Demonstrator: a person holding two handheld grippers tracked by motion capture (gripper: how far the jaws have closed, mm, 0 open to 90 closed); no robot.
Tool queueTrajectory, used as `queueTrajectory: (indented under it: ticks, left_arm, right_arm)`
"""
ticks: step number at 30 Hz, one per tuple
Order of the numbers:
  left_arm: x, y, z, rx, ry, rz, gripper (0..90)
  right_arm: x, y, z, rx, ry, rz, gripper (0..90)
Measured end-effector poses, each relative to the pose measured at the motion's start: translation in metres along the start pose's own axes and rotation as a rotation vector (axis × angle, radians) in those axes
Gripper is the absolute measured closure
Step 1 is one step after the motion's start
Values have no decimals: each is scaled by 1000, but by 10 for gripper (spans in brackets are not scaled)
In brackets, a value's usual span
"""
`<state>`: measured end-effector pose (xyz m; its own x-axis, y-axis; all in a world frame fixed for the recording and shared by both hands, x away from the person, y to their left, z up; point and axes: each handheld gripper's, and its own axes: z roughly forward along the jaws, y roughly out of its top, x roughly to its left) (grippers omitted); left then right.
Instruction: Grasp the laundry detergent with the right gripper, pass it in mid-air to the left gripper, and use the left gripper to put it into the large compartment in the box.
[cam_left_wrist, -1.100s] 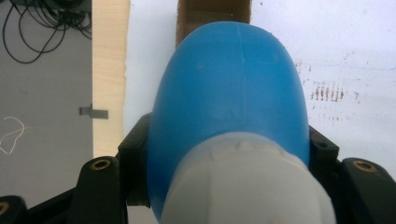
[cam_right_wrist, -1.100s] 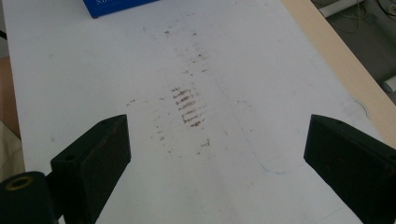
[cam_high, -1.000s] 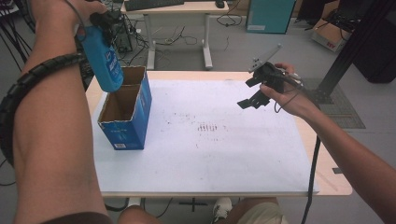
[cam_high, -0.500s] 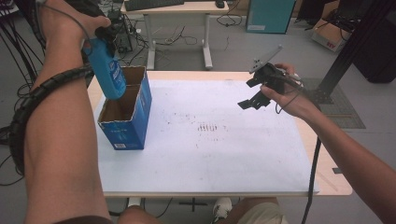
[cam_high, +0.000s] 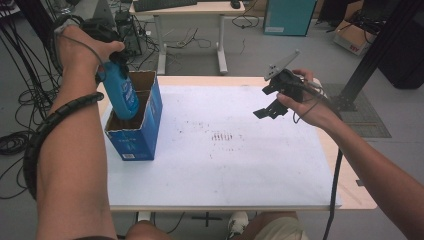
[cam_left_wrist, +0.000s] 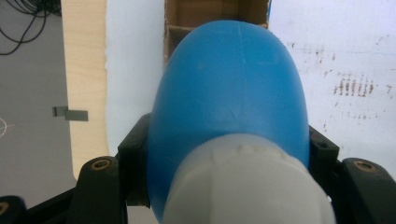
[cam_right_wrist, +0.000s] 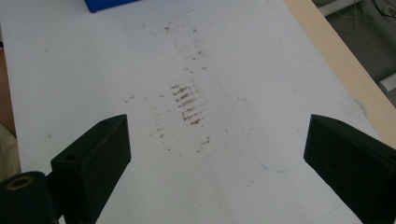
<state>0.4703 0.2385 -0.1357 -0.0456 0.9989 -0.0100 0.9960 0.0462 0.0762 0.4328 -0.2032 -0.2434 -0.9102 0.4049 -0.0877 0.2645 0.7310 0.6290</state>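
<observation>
Bottle being lowered into the box at the left of the bench.

The blue bottle is clamped at its neck end by the left gripper, cap uppermost, its base already sunk just below the rim of the open box. In the left gripper view the bottle is seen pinched between both jaws, with the cardboard of the box directly beyond it. The step is judged to be the placing; next, a straight descent until the base is seated is called for, then release. The right gripper is held idle over the far right of the bench, jaws wide apart with nothing between them.
</observation>
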Motion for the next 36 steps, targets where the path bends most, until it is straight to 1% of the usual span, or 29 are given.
queueTrajectory:
  ticks: [1, 4, 5, 6, 7, 10, 11, 15, 16, 18, 22, 26, 27, 29, 31, 32, 33, 34, 36]
  left_arm:
    - [0, 0, 3, -3, -1, 1, 373]
    - [0, 0, 12, 2, -5, 2, 373]
    - [0, 0, 15, 4, -5, 2, 372]
    - [0, 0, 18, 8, -5, 4, 372]
    - [-1, 0, 22, 5, -8, -11, 372]
    - [-2, 0, 31, 7, -7, -10, 372]
    - [-2, 0, 34, 9, -6, -10, 372]
    - [-1, -1, 45, 10, -3, -8, 372]
    - [0, -1, 47, 12, 1, 7, 372]
    - [0, -1, 53, 11, 2, 5, 372]
    - [0, -3, 65, 12, 2, 11, 372]
    - [0, -4, 78, 12, -4, 13, 373]
    - [0, -5, 81, 12, -2, 15, 372]
    - [-1, -6, 88, 9, 2, 17, 372]
    - [-1, -6, 93, 8, 5, 20, 372]
    - [-1, -7, 96, 8, 6, 23, 373]
    - [-1, -6, 97, 17, 0, 24, 373]
    - [-1, -7, 100, 8, 2, 23, 372]
    - [-1, -7, 104, 8, 1, 28, 372]
  right_arm:
    - [-1, -1, 0, -2, 0, -6, 72]
    - [-1, -2, 1, 1, -2, 11, 72]
    - [-2, -2, 1, 4, 2, 1, 72]
    - [-2, -2, 1, 7, 2, 9, 72]
    - [-2, -2, 1, 7, 2, 7, 72]
    - [-2, -2, 2, 7, 4, -2, 72]
    - [-1, -2, 2, 5, 2, 5, 72]
    - [-2, -3, 2, 11, 0, 2, 72]
    - [-2, -3, 3, 10, -1, 1, 72]
    - [-2, -3, 3, 11, -5, 13, 72]
    - [-2, -4, 4, 16, -1, 5, 72]
    - [-1, -3, 5, 18, -3, 10, 72]
    - [-1, -3, 5, 21, 0, 3, 72]
    - [-1, -4, 5, 17, 1, 4, 72]
    - [-1, -5, 6, 15, 0, 18, 72]
    - [-2, -5, 7, 19, 4, 5, 72]
    - [-1, -6, 7, 19, 2, 10, 72]
    - [-1, -6, 7, 19, 1, 16, 72]
    - [-1, -7, 8, 17, 0, 18, 72]
